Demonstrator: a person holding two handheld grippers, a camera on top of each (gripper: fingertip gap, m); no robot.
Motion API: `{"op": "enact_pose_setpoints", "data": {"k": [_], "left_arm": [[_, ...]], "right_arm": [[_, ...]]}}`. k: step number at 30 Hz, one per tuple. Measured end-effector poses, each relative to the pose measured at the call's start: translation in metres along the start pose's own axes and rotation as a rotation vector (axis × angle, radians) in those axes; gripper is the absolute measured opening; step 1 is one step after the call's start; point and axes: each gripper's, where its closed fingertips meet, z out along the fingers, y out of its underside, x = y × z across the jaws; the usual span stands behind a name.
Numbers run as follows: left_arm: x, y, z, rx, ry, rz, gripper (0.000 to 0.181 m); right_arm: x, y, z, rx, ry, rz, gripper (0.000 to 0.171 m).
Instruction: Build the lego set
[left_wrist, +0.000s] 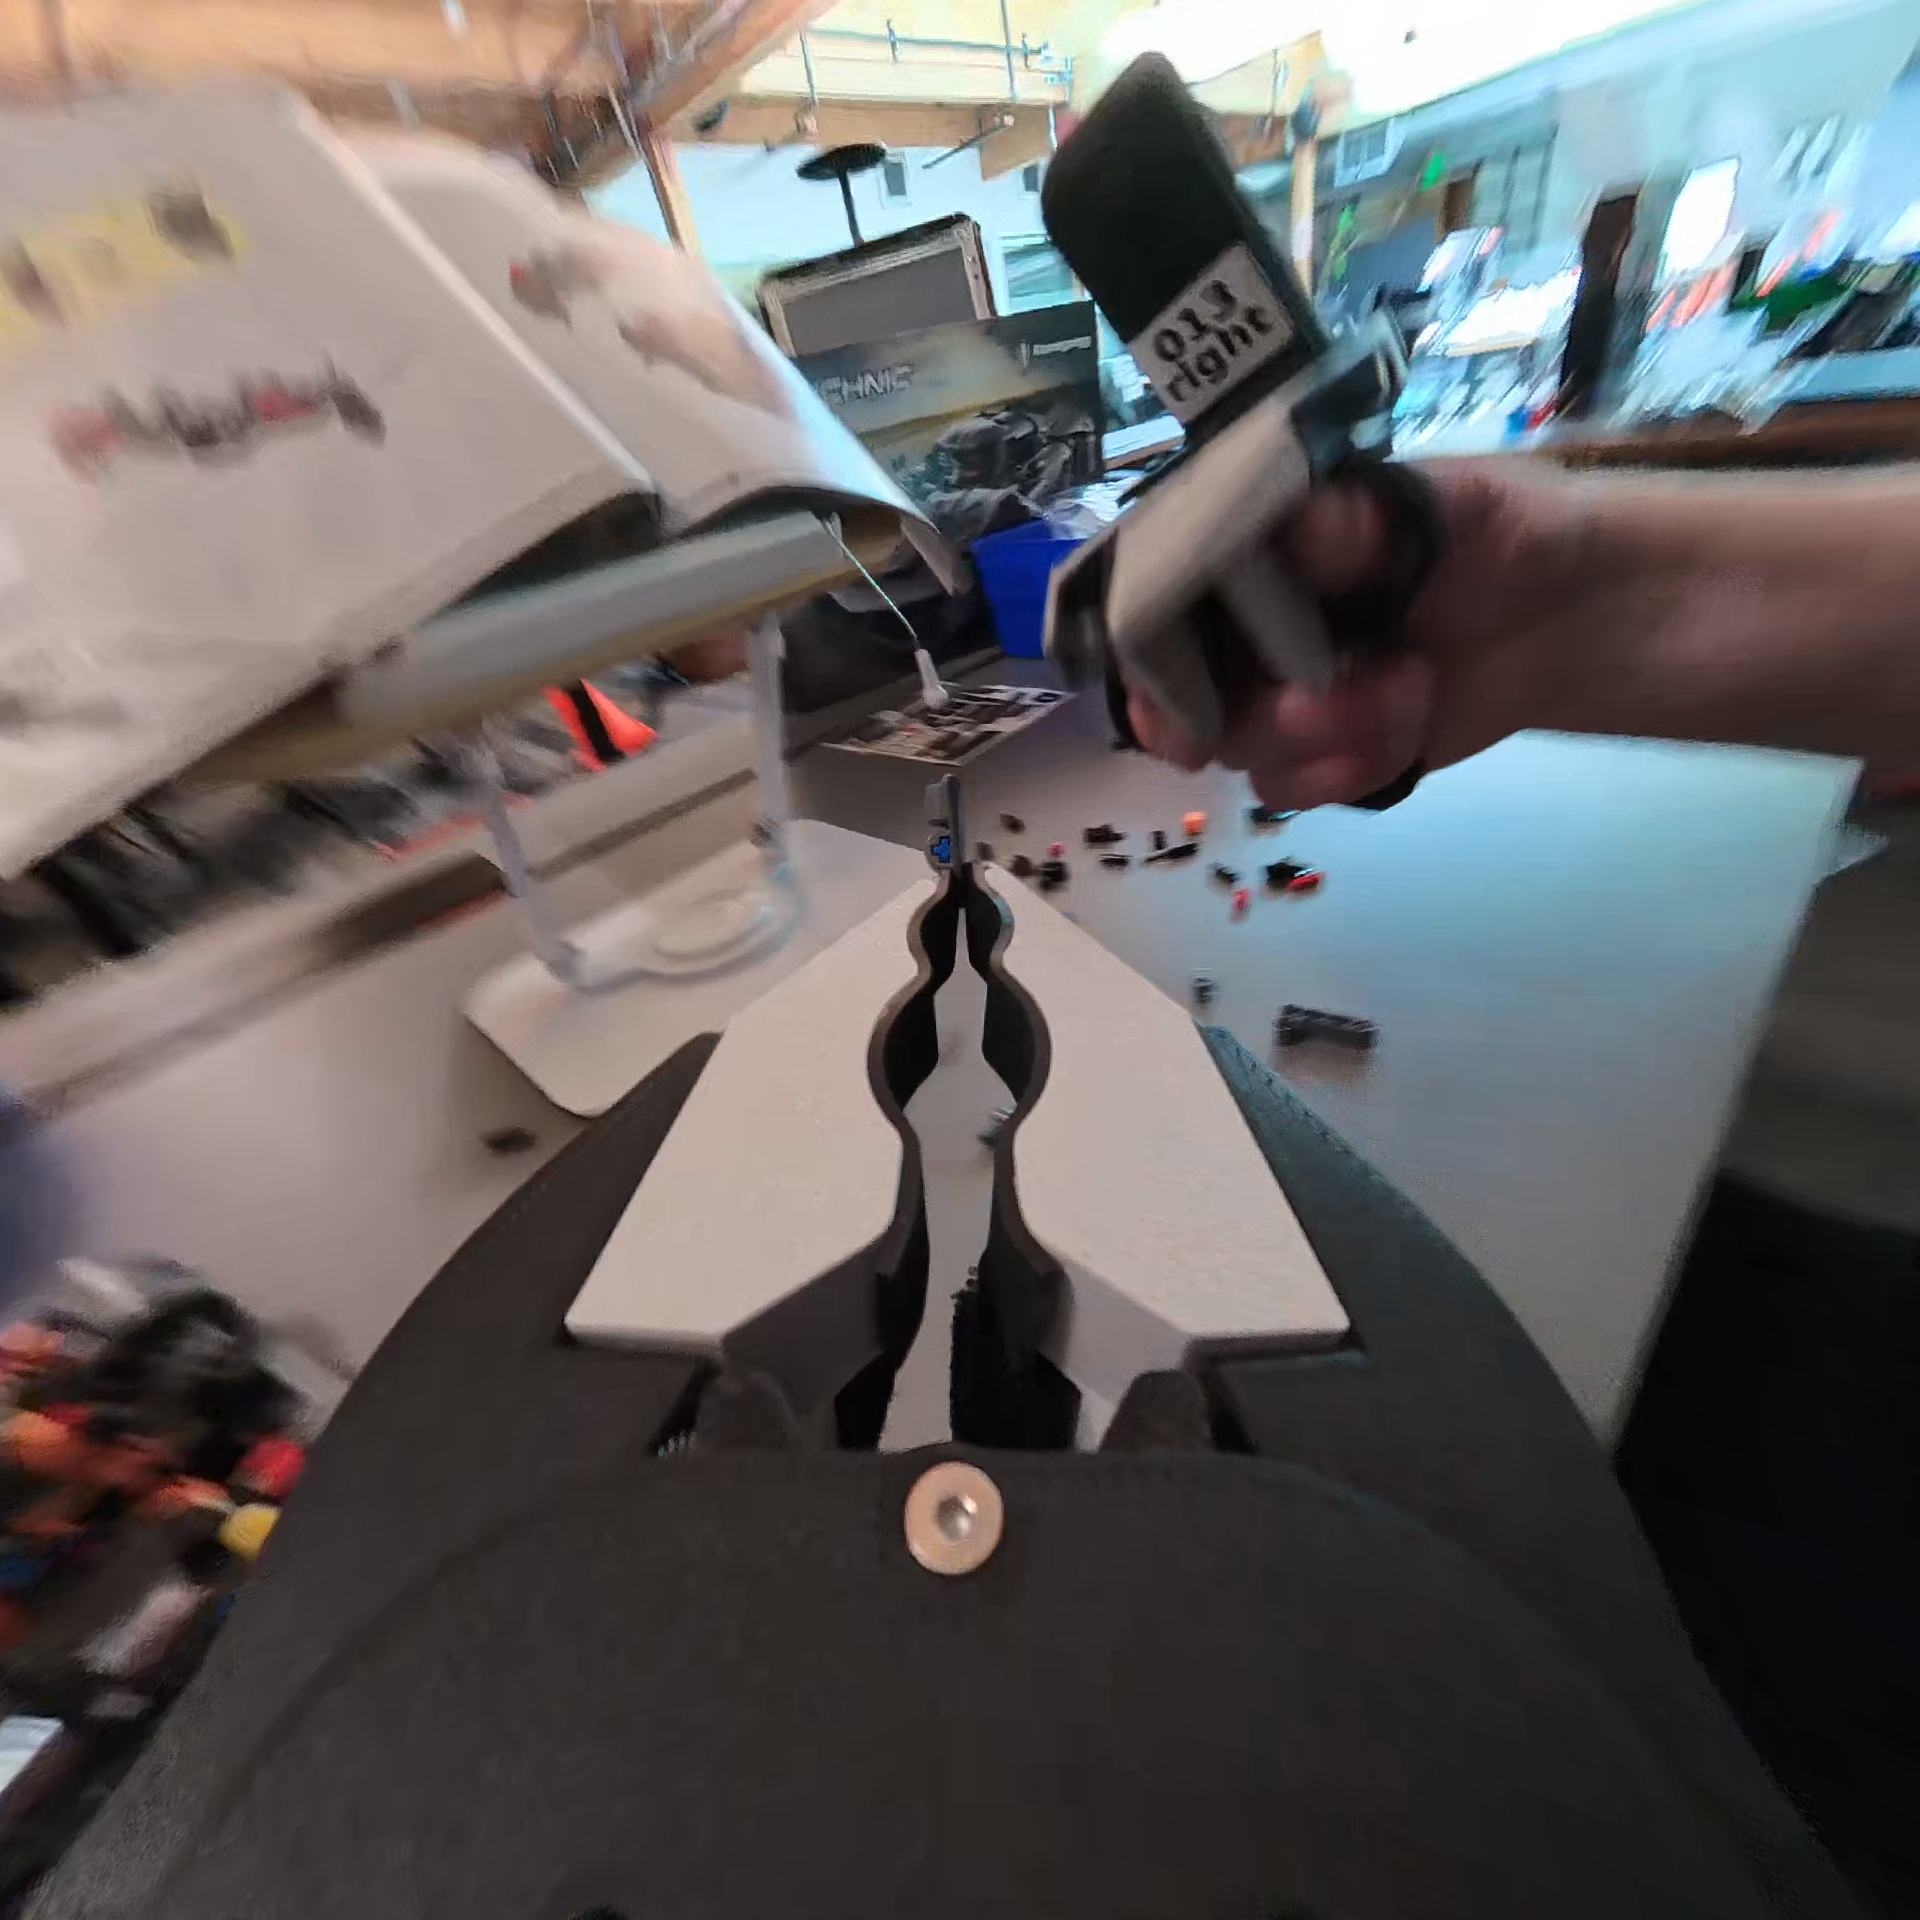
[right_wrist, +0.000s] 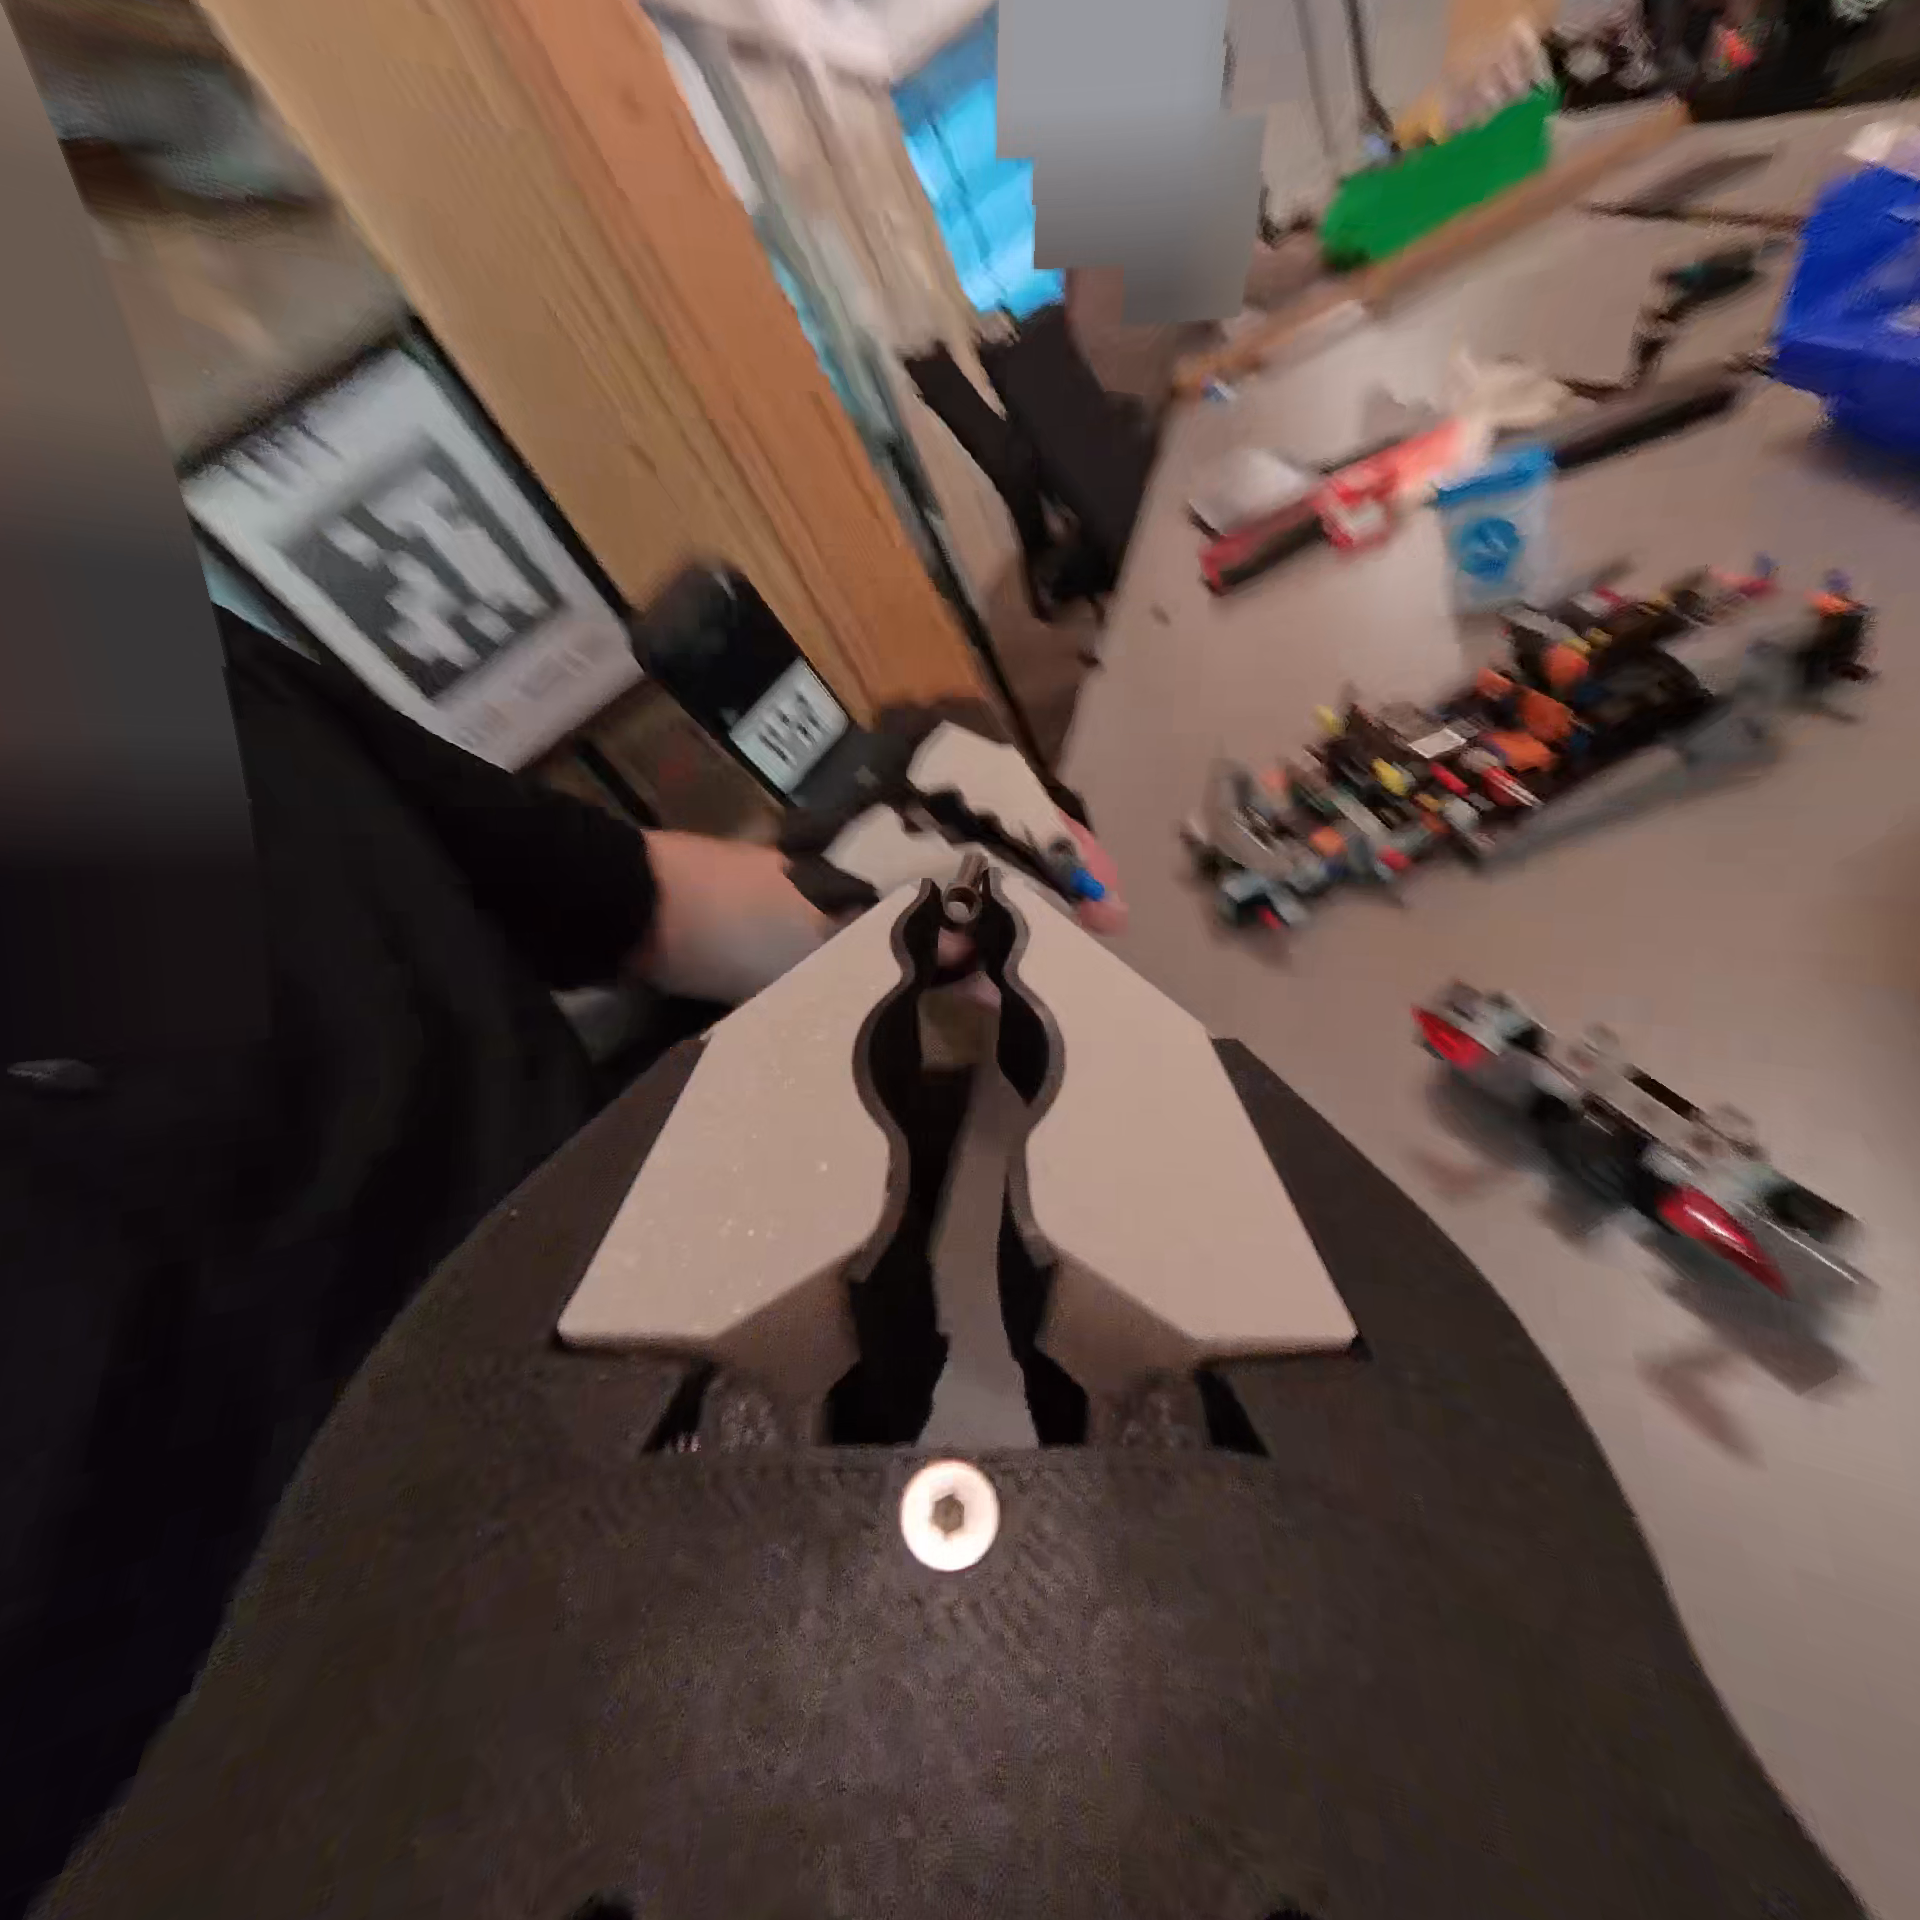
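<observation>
My left gripper (left_wrist: 958, 883) is shut on a small grey lego piece with a blue pin (left_wrist: 943, 831), held above the table. My right gripper (right_wrist: 961, 902) is shut on a small dark grey round pin (right_wrist: 958, 902). In the left wrist view the right gripper's body (left_wrist: 1205, 457) shows at upper right in a hand. In the right wrist view the left gripper (right_wrist: 1039, 847) shows just beyond my fingertips with its blue-pinned piece (right_wrist: 1086, 885). A partly built lego car (right_wrist: 1642, 1143) and a long lego assembly (right_wrist: 1507, 748) lie on the table.
An open instruction booklet (left_wrist: 343, 416) rests on a clear stand (left_wrist: 665, 935) at left. Loose small black and red lego parts (left_wrist: 1164, 847) scatter on the grey table (left_wrist: 1507, 987). A pile of parts (left_wrist: 125, 1455) lies at lower left. A blue bin (left_wrist: 1013, 587) stands behind.
</observation>
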Motion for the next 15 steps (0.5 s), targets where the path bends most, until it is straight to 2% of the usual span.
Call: {"op": "enact_pose_setpoints", "data": {"k": [3, 7, 15], "left_arm": [[0.008, -0.009, 0.001, 0.004, -0.010, 0.164, 0.000], [0.013, -0.020, 0.003, 0.009, -0.032, 0.314, 0.000], [0.018, -0.036, 0.006, 0.047, -0.021, 0.485, 0.000]], "right_arm": [[-0.016, -0.022, 0.002, 0.156, -0.169, 0.095, 0.005], [-0.020, -0.026, 0.006, 0.251, -0.300, 0.194, 0.005], [-0.027, -0.030, 0.003, 0.342, -0.427, 0.255, 0.005]]}}
